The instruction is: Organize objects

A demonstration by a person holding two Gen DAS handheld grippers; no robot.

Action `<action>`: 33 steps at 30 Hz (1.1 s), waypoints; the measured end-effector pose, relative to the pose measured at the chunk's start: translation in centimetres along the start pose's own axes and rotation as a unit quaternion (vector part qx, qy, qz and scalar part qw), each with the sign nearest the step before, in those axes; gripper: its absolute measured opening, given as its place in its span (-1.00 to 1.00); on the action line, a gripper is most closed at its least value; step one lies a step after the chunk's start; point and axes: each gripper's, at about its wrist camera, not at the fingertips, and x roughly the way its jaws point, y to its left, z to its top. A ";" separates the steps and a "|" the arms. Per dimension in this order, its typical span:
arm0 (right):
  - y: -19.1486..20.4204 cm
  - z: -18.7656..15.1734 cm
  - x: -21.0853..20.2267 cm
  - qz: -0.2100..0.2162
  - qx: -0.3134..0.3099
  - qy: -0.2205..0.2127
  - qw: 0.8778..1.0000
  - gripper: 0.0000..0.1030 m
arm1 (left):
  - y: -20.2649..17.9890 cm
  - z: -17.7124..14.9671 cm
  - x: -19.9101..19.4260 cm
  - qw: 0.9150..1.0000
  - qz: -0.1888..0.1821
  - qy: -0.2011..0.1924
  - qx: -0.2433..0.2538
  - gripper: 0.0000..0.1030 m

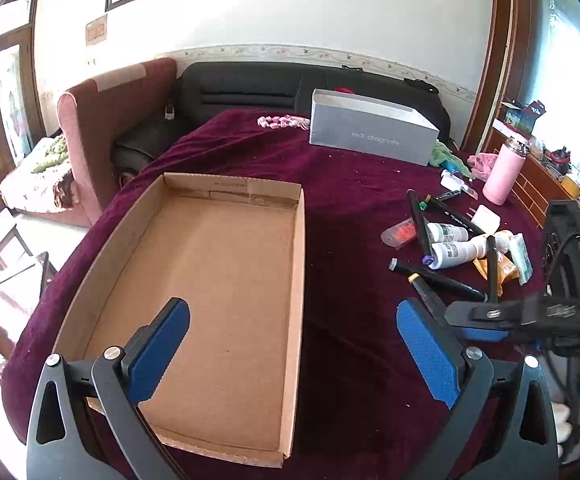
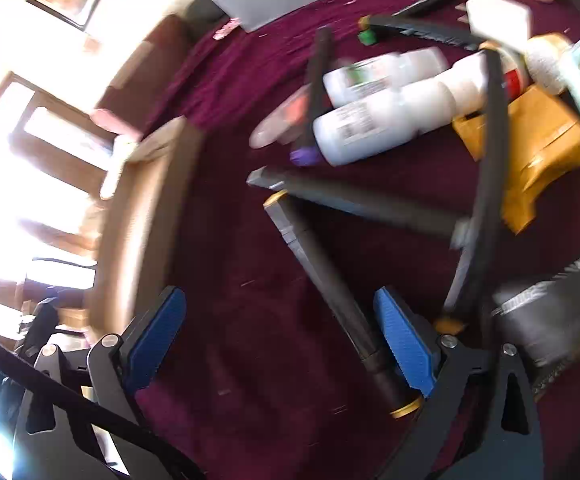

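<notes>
The left gripper (image 1: 294,344) hung over the empty cardboard tray (image 1: 225,272), jaws wide, holding nothing; the right gripper (image 2: 279,332), jaws likewise spread and empty, hovered above black markers (image 2: 326,276) beside white bottles (image 2: 374,132) on the maroon tabletop (image 2: 257,320).

Surface (image 1: 350,208) — deep maroon cloth, flecked with pale crumbs. Tray (image 1: 225,264): plain brown cardboard. Box (image 1: 370,132): grey, faint lettering. Flask (image 1: 504,174): pink. Bottles (image 1: 450,246) — white, printed labels. Pens (image 2: 322,272): black, gold bands. Claw pads (image 1: 157,360): blue, textured.
</notes>
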 end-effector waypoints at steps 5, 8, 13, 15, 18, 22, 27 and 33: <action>0.4 -0.2 -2.5 0.048 -0.002 -0.032 0.998 0.87 | -2.1 -0.6 0.4 0.999 -0.024 0.016 0.015 0.97; 0.1 -0.1 -4.9 -0.024 -0.020 -0.076 0.997 0.87 | -5.1 -1.2 1.6 0.998 -0.035 0.033 0.050 0.97; -0.8 -0.7 -7.9 -0.098 -0.031 -0.121 0.987 0.86 | -9.7 -1.9 4.9 0.993 -0.018 0.070 0.093 0.95; -1.5 -0.7 -8.5 -0.113 -0.039 -0.126 0.985 0.86 | -11.2 -2.2 6.2 0.990 0.005 0.073 0.119 0.88; -1.3 -1.0 -8.2 -0.134 -0.053 -0.125 0.982 0.86 | -12.8 -2.8 8.0 0.984 0.033 0.089 0.153 0.57; -1.6 -0.6 -7.8 -0.136 -0.055 -0.121 0.982 0.86 | -13.2 -3.1 9.2 0.982 0.027 0.113 0.152 0.26; -1.9 -0.4 -7.1 -0.128 -0.058 -0.116 0.983 0.86 | -13.0 -3.5 10.0 0.982 0.004 0.138 0.133 0.01; -1.7 -0.3 -6.6 -0.133 -0.067 -0.108 0.983 0.86 | -11.8 -3.4 9.7 0.982 -0.034 0.147 0.110 -0.06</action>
